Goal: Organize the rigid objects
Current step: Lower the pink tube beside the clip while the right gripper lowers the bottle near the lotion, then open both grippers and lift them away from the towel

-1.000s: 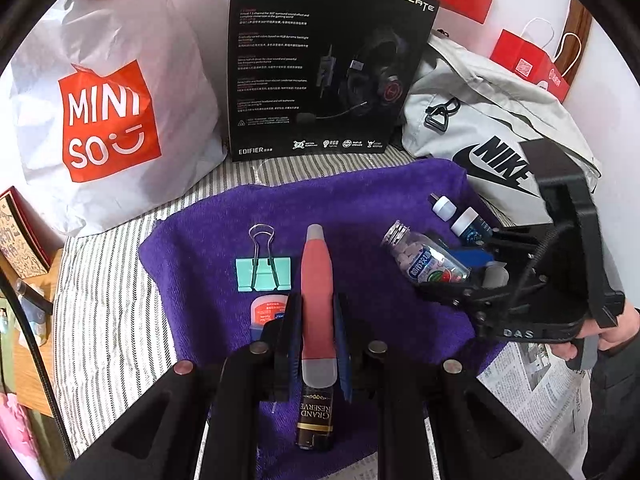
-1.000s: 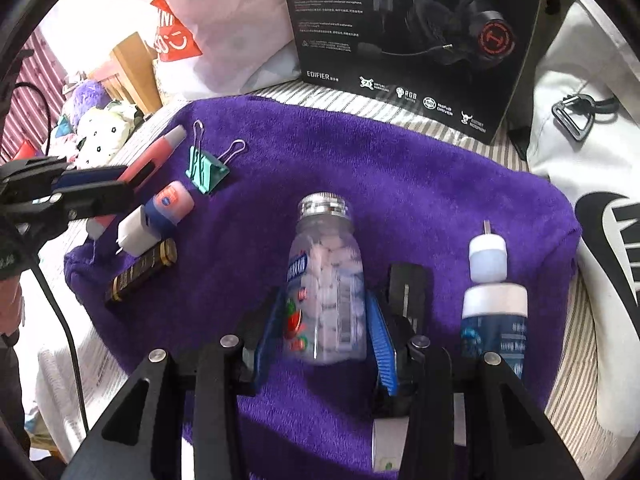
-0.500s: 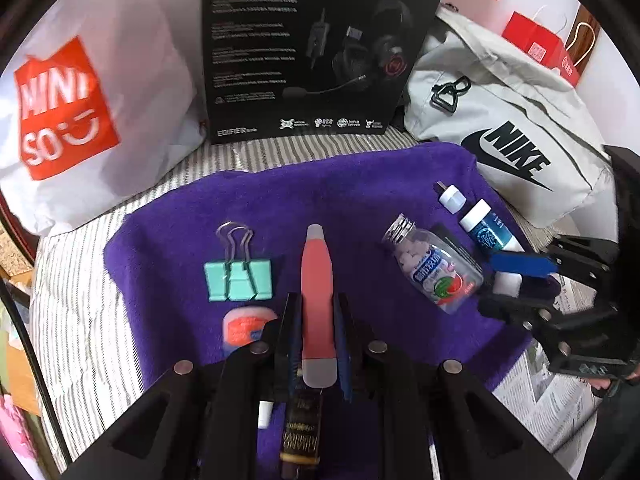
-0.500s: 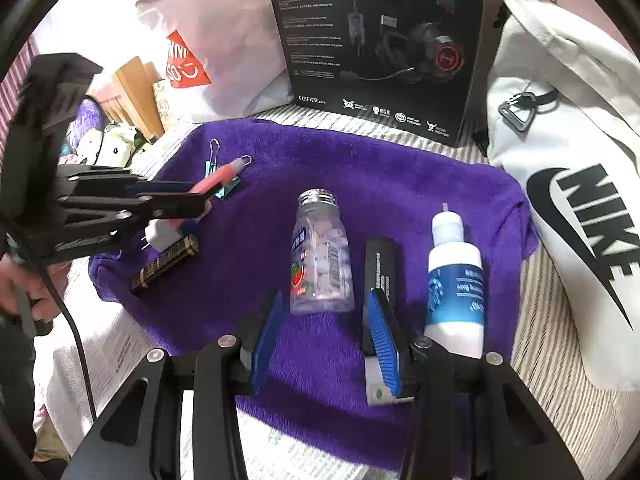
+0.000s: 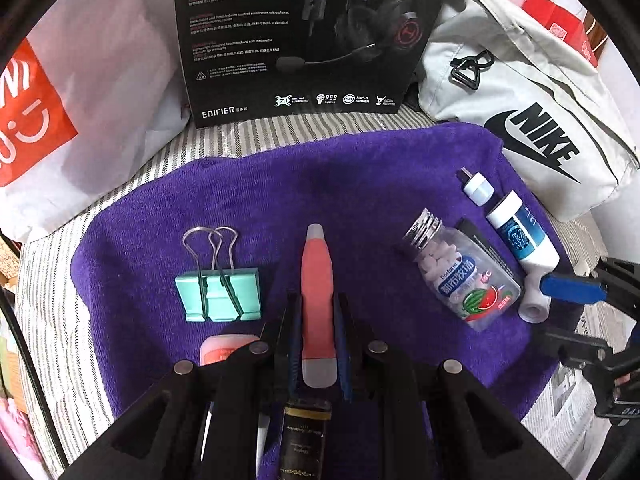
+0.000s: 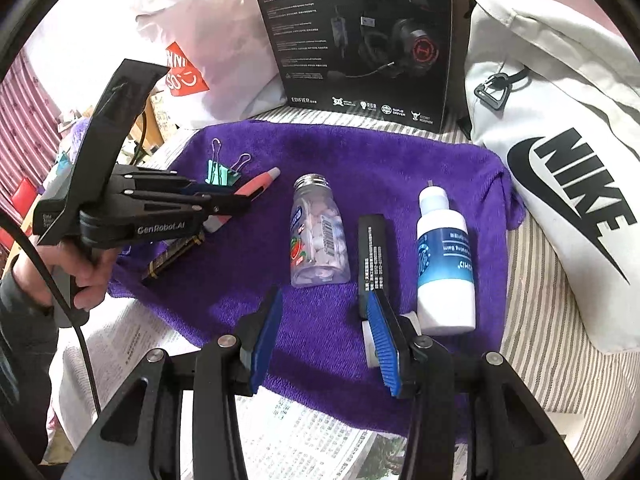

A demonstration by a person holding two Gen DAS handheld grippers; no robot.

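My left gripper [image 5: 318,320] is shut on a pink pen-shaped tool [image 5: 317,264] with grey ends, over the purple towel [image 5: 320,184] between a green binder clip [image 5: 218,294] and a clear candy bottle [image 5: 460,268]. In the right wrist view the left gripper [image 6: 240,200] holds the pink tool [image 6: 260,182] at a slant. My right gripper [image 6: 324,320] stands open at the towel's near edge, with nothing between its pads. The candy bottle [image 6: 318,236] lies just ahead of it, beside a black bar [image 6: 372,252] and a white-and-blue bottle [image 6: 444,256]. A dark gold-lettered tube [image 6: 176,254] lies at the left.
A black headset box [image 6: 360,40] stands behind the towel. A white Nike bag [image 6: 560,140] fills the right side and a white Miniso bag [image 5: 60,120] the left. Newspaper [image 6: 300,432] and striped cloth [image 6: 540,300] lie under the towel. A small pink-capped item [image 5: 224,350] sits under the left gripper.
My right gripper let go of the candy bottle, which now lies on the towel, and drew back. My left gripper carried the pink tool lower and farther over the towel.
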